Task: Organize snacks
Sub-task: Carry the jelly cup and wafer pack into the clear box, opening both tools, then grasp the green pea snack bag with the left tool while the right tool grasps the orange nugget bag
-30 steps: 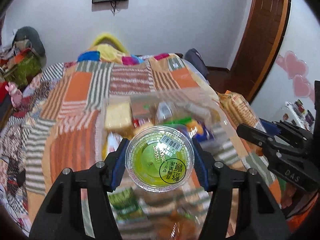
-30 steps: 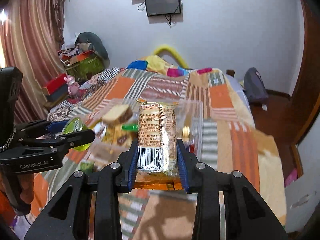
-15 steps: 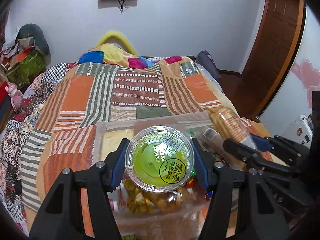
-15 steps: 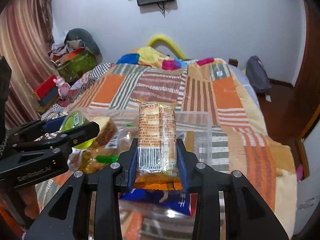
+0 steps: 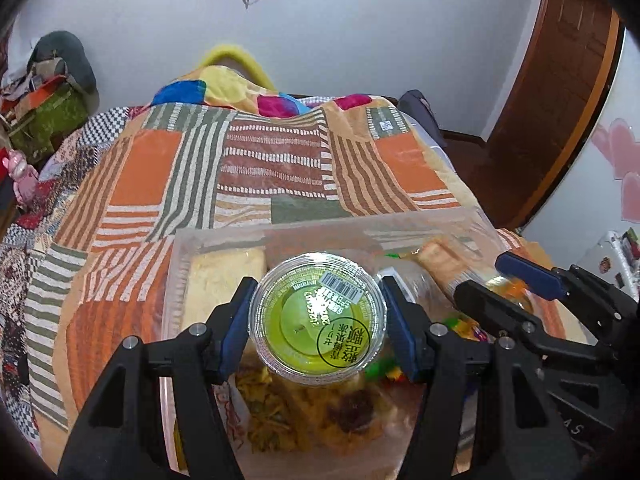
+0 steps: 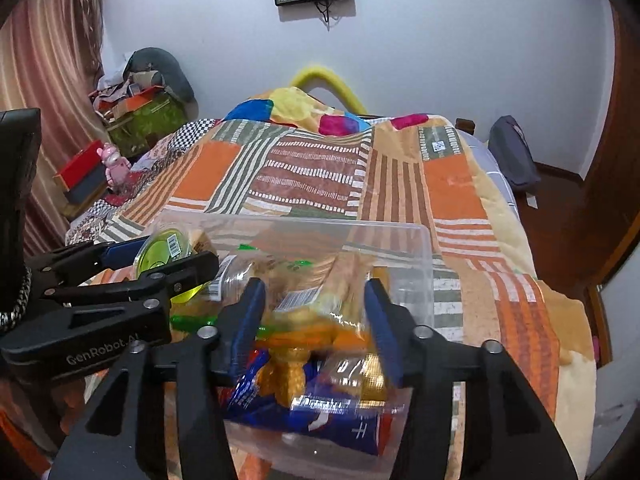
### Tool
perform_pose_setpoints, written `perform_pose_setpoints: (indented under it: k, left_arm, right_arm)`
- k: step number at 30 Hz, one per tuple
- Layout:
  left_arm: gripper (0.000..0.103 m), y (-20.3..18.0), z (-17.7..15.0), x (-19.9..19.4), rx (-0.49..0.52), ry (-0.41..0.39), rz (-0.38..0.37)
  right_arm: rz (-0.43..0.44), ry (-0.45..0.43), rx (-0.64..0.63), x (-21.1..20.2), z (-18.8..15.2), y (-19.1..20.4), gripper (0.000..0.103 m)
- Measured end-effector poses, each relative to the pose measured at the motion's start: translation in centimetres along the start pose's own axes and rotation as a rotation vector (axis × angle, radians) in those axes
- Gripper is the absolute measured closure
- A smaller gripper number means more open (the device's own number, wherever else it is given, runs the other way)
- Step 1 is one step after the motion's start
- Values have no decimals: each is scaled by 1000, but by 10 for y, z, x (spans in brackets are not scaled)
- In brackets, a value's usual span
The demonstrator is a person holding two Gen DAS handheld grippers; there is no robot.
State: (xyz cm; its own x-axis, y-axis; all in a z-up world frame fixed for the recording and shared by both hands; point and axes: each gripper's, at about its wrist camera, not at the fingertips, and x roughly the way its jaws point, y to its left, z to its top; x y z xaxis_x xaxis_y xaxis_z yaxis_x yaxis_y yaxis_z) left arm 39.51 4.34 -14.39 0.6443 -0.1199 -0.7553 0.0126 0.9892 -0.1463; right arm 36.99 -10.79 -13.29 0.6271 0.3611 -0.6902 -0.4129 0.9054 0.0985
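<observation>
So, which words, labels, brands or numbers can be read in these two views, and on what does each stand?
"GenRobot.AI": on the left gripper body, right wrist view.
"AS": on the right gripper body, left wrist view; the rest is cut off.
Green jelly cup lid: a barcode and upside-down Chinese characters in a circle; not legible to me.
Blue packet in the clear bin: blurred, unreadable.

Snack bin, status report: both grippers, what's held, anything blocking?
Left gripper shut on jelly cup, above bin. Right gripper open, over the piled snacks. Nothing blocking.
</observation>
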Motion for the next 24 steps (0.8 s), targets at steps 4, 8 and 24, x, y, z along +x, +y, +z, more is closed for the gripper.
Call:
perform_pose_setpoints:
  k: [4, 8, 24]
  left_arm:
    - [41, -1, -4, -18, 10, -34, -7]
    - [35, -7, -5, -52, 49, -99, 0]
    - [28, 21, -72, -141, 85, -94, 22]
  right_arm:
    - [6, -23, -11, -15, -2, 4, 47]
    - [23, -52, -14, -37, -5, 8, 42]
    - [89, -25, -46, -72, -60, 44, 27]
